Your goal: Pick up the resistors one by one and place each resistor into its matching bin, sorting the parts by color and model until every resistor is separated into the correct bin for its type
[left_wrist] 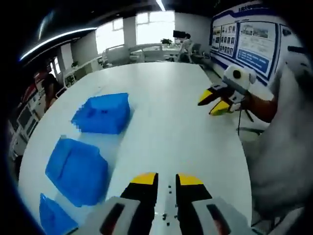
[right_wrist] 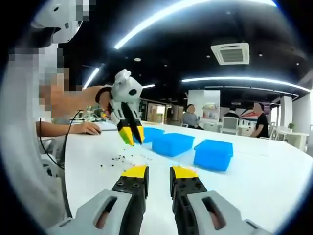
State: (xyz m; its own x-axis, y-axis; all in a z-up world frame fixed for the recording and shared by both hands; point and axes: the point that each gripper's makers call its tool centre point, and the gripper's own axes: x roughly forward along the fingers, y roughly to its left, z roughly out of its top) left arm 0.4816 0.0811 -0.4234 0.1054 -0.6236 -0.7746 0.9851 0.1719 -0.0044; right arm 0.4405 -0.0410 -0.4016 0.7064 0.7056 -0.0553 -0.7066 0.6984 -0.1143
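Blue bins (left_wrist: 102,113) are waiting at 10 o'clock on the worktop (left_wrist: 171,98); left tool (left_wrist: 167,179) and right tool (right_wrist: 159,172) are hovering, jaws slightly parted and empty, over scattered resistors (right_wrist: 117,159)

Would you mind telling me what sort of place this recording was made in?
Probably an open-plan office or lab: a large white oval table holding blue plastic bins, a ceiling air-conditioning cassette with strip lights, and blue-framed display boards on the wall.

Ahead of me the white table (left_wrist: 171,93) is open; three blue bins (left_wrist: 103,113) line one side, resistors (right_wrist: 117,159) scattered near the edge.
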